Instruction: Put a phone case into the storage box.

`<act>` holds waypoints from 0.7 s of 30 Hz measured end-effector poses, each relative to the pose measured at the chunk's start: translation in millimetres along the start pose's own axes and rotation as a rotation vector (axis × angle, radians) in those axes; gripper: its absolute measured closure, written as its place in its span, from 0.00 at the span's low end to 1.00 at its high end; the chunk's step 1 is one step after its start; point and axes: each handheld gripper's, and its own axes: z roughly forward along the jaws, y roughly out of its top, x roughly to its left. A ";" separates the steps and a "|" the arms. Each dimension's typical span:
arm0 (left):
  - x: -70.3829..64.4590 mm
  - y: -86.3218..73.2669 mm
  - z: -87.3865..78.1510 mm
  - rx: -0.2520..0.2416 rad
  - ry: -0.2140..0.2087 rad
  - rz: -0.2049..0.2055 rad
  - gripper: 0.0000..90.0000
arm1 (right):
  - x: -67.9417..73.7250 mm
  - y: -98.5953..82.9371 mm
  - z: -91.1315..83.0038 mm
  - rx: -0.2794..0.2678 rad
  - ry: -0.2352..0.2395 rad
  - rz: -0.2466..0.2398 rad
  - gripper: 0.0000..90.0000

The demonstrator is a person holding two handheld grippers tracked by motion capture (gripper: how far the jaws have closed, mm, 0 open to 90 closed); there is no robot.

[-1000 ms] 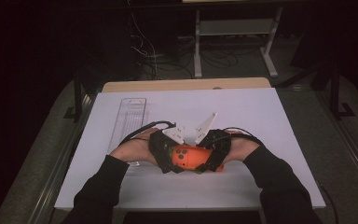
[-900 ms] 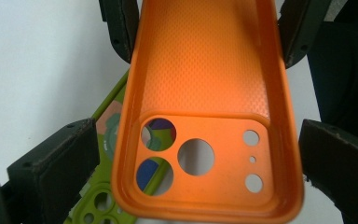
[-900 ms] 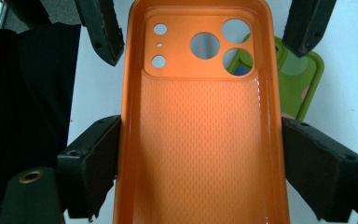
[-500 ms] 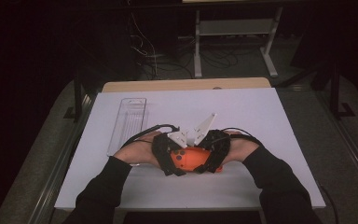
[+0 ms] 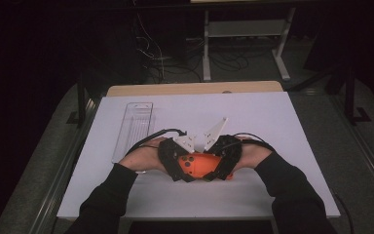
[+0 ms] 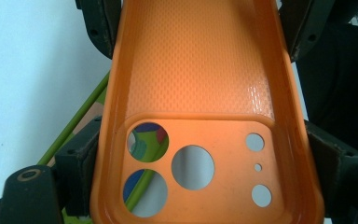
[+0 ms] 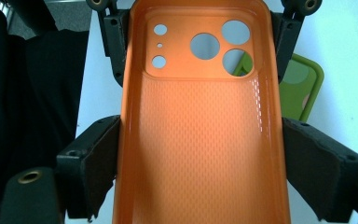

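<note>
Both grippers, left gripper and right gripper, have their jaws clamped on the orange phone case (one per end), held near the desk's front edge; clear tray at the left edge.

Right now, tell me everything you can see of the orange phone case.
The orange phone case is an empty shell of what looks like soft plastic, its inner back finely textured. A raised camera panel has three large round holes and three small ones. It is held above the white table, hollow side toward both gripper cameras. The left tongs clamp its sides at the camera end, the right tongs at the other end.
</note>
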 end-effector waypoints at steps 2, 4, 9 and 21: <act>-0.3 -0.3 -0.3 -0.003 -0.001 -0.005 0.17 | 0.1 -0.9 -0.1 -0.005 0.005 0.010 0.16; 0.5 -0.9 -1.5 0.006 0.010 -0.003 0.17 | 0.9 -3.1 -0.3 -0.044 -0.002 0.021 0.13; 3.5 -6.5 -3.3 -0.001 0.032 -0.057 0.17 | -3.3 -6.1 -6.2 -0.081 -0.039 0.054 0.03; 7.9 -21.4 -6.3 -0.078 0.161 -0.239 0.17 | -13.9 -30.0 -32.7 -0.155 -0.207 0.239 0.01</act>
